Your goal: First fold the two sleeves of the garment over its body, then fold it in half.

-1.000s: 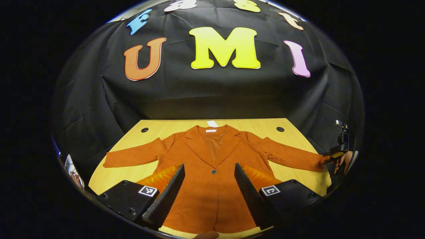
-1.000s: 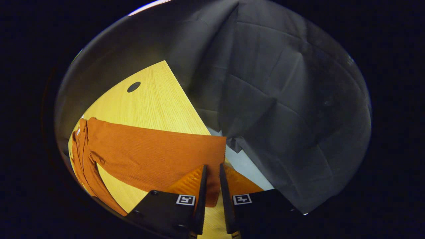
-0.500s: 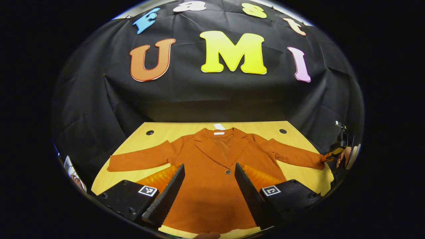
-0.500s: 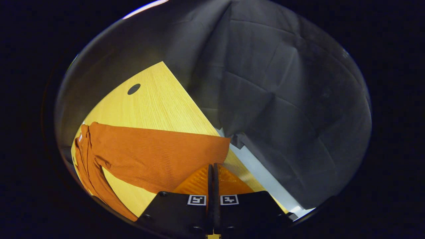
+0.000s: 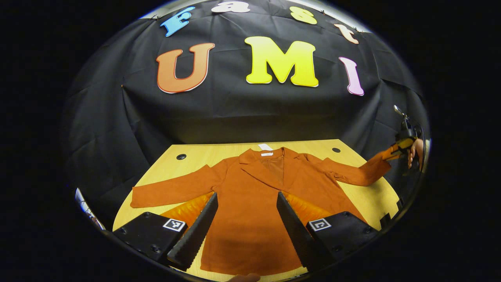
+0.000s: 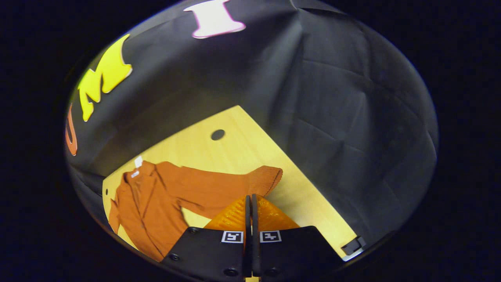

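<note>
An orange jacket (image 5: 250, 188) lies face up on the wooden table (image 5: 195, 154), collar towards the far wall. Its left sleeve (image 5: 168, 190) lies flat, stretched out to the side. My left gripper (image 5: 246, 194) hovers open over the jacket's lower body, holding nothing. At the far right, my right gripper (image 5: 387, 154), held by a hand (image 5: 415, 150), pinches the cuff of the right sleeve (image 5: 352, 172), which rises off the table. In the right gripper view the right gripper (image 6: 250, 197) is shut on that cuff (image 6: 268, 178), and the sleeve (image 6: 211, 186) runs back to the jacket body (image 6: 145, 203).
Round cable holes sit in the table's far corners (image 5: 181, 156) (image 5: 336, 150) (image 6: 217, 134). A white label (image 5: 265, 147) marks the collar. Black cloth walls close in behind and beside the table. Bare wood (image 6: 242, 152) lies beyond the lifted sleeve, and the table's right edge (image 6: 313, 188) is near.
My right gripper closed on the right sleeve's cuff, then lifted it off the table. The left gripper stayed open, drifting slightly over the jacket's body.
</note>
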Demonstrator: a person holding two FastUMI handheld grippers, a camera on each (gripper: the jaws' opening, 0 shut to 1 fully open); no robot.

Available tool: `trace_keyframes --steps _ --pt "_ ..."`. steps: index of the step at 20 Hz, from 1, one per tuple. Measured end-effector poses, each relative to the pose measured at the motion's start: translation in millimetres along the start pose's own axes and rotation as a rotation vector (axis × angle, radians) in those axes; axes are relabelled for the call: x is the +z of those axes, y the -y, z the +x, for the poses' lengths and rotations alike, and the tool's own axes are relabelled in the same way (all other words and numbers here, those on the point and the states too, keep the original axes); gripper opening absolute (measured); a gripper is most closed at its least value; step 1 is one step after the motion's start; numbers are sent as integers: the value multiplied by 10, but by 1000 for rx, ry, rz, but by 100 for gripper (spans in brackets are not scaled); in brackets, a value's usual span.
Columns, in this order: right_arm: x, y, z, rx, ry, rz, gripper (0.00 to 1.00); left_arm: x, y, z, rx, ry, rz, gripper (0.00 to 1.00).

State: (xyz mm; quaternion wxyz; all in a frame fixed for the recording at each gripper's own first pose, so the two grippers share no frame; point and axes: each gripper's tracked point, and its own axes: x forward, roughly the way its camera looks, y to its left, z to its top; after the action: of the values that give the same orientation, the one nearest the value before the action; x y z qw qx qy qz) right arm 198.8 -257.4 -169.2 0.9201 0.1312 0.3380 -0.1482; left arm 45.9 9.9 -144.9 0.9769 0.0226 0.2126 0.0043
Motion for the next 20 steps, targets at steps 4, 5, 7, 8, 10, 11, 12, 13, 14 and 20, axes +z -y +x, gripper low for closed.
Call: trace_keyframes --steps 4,5,7,8,10,11,12,13,14,20 --pt "114 -1077 -111 112 42 -94 1 -143 -365 -80 22 0 -41 98" --pt "87 -1371 -109 145 45 -119 1 -174 -485 -111 39 2 -47 98" --pt "-4 -1996 -110 219 41 -162 1 -274 -742 -173 68 -1 -54 98" --pt "-83 -2304 -123 258 35 -185 1 -328 -879 -203 90 -6 -55 98" --pt "-303 -2881 -158 317 20 -245 1 -455 -1143 -254 136 -26 -67 98" --pt "-429 -3197 -162 351 8 -272 1 -532 -1275 -276 158 -41 -72 98" --pt "-565 -3484 -164 377 -7 -293 1 -573 -1398 -311 174 -50 -81 98" --pt "-761 -3769 -118 397 -27 -316 1 -598 -1488 -332 185 -56 -91 98" --pt "-945 -4021 -96 417 -49 -338 1 -619 -1576 -355 195 -59 -100 98" --pt "-1999 -5013 228 433 -179 -481 1 -818 -1988 -432 255 -102 -129 98"
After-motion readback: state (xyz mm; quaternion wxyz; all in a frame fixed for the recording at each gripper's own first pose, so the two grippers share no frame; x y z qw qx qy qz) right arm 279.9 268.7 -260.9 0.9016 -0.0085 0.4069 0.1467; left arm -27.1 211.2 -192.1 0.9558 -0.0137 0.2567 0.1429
